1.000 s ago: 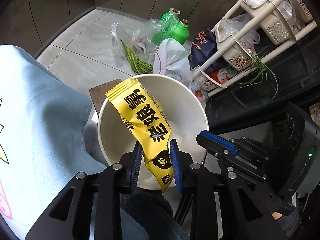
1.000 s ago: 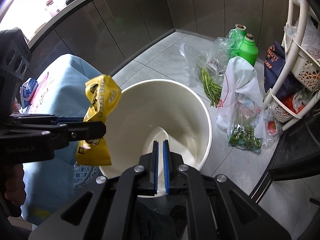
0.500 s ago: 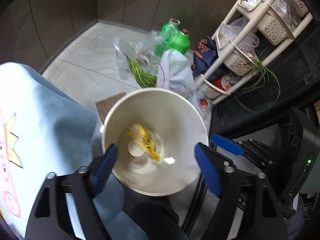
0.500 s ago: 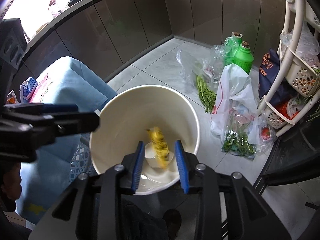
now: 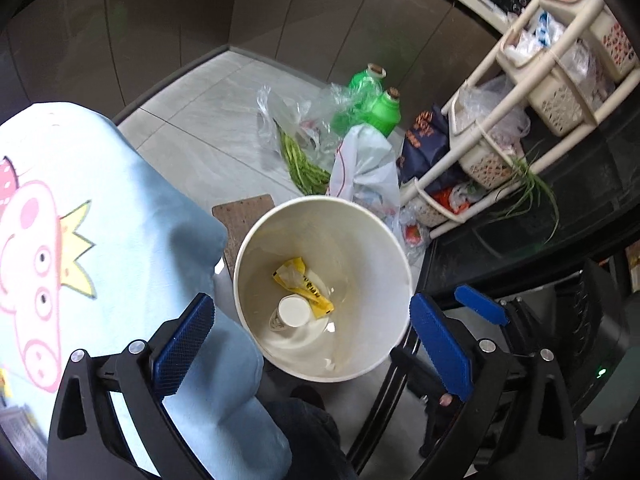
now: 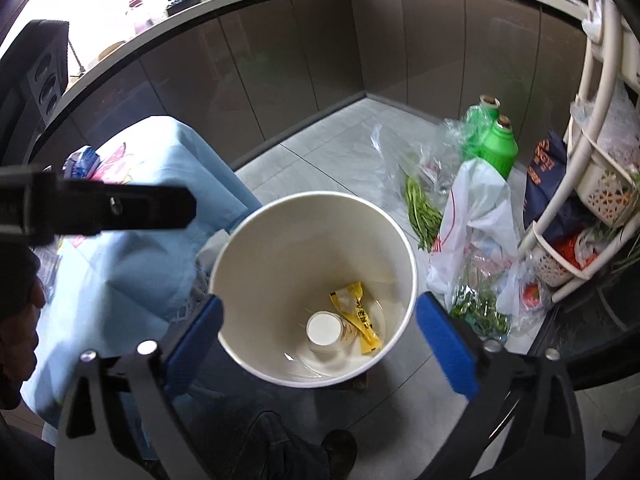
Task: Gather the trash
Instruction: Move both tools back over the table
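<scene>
Crinkling yellow foil wrapper point(image 5: 303, 289) inside smooth round cream bin point(image 5: 362, 224)

We see soft, even indoor light with a blown-out white window glare point(image 6: 52, 4) at the right wrist view's upper left. Both fisheye views bend straight lines and darken at the corners. The dark cabinets point(image 6: 280, 60) perhaps carry faint reflections; shadows stay weak.
</scene>
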The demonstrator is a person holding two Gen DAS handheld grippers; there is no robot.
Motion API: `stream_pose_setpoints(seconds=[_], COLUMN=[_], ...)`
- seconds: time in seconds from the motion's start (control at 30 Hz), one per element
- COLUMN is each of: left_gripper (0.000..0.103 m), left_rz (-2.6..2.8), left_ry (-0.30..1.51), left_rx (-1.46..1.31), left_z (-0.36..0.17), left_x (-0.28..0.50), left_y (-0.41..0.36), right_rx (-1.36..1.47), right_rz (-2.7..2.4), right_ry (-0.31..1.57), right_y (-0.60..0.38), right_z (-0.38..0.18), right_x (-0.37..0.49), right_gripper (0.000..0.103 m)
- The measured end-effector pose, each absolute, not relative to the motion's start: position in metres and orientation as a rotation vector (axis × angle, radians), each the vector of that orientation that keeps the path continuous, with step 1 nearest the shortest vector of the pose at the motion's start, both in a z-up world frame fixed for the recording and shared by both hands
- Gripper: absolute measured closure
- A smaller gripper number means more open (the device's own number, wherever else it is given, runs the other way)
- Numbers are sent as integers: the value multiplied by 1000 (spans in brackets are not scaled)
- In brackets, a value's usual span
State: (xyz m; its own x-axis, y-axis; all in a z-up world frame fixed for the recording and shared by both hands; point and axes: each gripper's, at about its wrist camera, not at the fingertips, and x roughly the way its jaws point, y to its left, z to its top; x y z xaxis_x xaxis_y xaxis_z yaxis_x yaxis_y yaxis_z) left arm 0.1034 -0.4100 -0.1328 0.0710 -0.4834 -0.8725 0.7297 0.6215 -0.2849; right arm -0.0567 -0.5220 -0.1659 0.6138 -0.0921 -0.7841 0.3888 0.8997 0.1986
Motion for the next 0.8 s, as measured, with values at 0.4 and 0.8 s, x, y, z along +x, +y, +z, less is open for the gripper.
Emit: stream_pose_setpoints(seconds=[0.4, 0.8], left_gripper=[9, 9], left_rz=[-876, -667], left_ry=[1002, 927], left_rx=[151, 41], left_z=[-43, -4], left_x=[90, 75], left_y=[-326, -157], right_rx=[269, 195], right_rz=[-178, 121], right_ry=[808, 750], right_y=[-459, -358], right_z=[-101, -55], right_x=[-54, -25], right_gripper=[4, 3])
